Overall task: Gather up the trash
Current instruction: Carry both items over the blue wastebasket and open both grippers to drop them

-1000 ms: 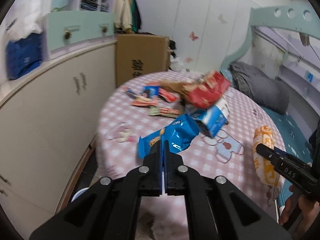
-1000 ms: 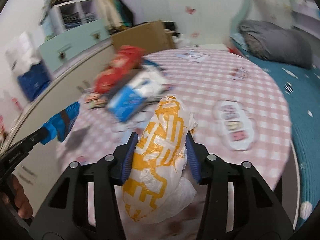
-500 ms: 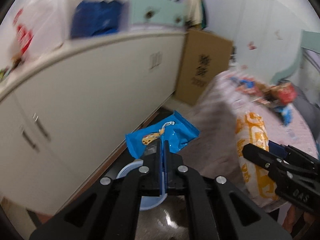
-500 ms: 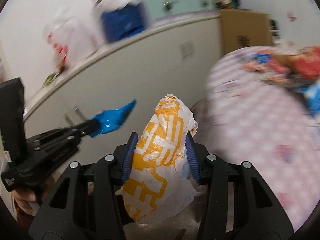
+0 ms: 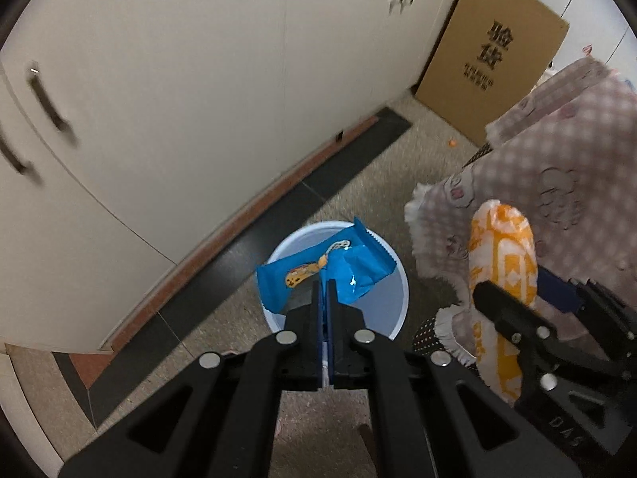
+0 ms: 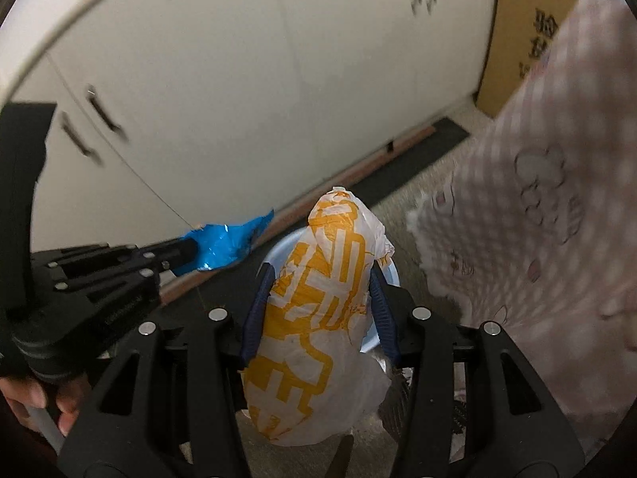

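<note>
Both claws have swung away from the tabletop down over the white bin (image 5: 394,279), where the left claw (image 5: 323,290) pinches a blue wrapper (image 5: 318,271) directly above it and the right claw (image 6: 320,298) clamps an orange-and-white bag (image 6: 318,318) just beside, near the checked tablecloth (image 5: 557,151).

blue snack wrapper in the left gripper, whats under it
A round white bin on the floor sits below the blue snack wrapper. Wrapper and left gripper cover most of the bin's inside, so its contents cannot be seen.
</note>
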A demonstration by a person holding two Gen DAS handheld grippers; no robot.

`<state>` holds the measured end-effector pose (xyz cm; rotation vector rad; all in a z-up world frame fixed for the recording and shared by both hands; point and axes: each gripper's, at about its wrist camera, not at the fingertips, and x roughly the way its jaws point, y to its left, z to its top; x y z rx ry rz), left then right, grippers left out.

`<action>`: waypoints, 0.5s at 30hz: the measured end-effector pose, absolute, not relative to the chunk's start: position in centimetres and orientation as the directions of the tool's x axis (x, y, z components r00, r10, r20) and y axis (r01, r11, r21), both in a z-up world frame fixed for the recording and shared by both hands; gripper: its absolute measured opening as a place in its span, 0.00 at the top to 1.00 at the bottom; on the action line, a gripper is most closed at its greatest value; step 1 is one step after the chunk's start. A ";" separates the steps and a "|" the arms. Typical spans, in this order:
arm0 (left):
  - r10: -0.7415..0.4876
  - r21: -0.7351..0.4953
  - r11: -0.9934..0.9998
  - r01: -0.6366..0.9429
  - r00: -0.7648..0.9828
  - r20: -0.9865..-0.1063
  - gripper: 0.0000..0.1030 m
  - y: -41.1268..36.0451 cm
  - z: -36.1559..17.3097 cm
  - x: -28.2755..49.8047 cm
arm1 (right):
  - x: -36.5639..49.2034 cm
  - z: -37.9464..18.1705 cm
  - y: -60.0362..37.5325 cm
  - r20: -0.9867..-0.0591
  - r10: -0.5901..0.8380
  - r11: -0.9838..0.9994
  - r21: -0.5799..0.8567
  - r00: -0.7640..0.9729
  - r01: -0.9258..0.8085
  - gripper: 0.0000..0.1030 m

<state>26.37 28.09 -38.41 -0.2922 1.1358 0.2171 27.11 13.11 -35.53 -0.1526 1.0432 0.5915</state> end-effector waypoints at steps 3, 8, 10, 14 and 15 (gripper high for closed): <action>0.002 -0.128 0.941 -0.315 0.381 -0.925 0.96 27.9 -40.1 28.3 | 27.9 -37.7 13.3 -0.863 0.367 0.846 0.155 0.346 -0.510 0.55; -0.009 -0.129 0.944 -0.305 0.366 -0.931 0.68 27.1 -41.8 29.6 | 28.8 -39.7 13.3 -0.875 0.347 0.855 0.147 0.339 -0.497 0.55; 0.000 -0.122 0.945 -0.305 0.371 -0.929 0.58 27.0 -41.9 29.8 | 28.7 -40.0 13.3 -0.876 0.348 0.857 0.152 0.334 -0.492 0.54; 0.010 -0.121 0.937 -0.327 0.374 -0.928 0.39 27.3 -42.2 29.3 | 29.4 -40.3 13.3 -0.877 0.349 0.858 0.157 0.331 -0.489 0.54; 0.015 -0.119 0.935 -0.333 0.373 -0.928 0.34 27.4 -42.3 29.2 | 29.5 -40.3 13.4 -0.877 0.350 0.857 0.157 0.330 -0.490 0.54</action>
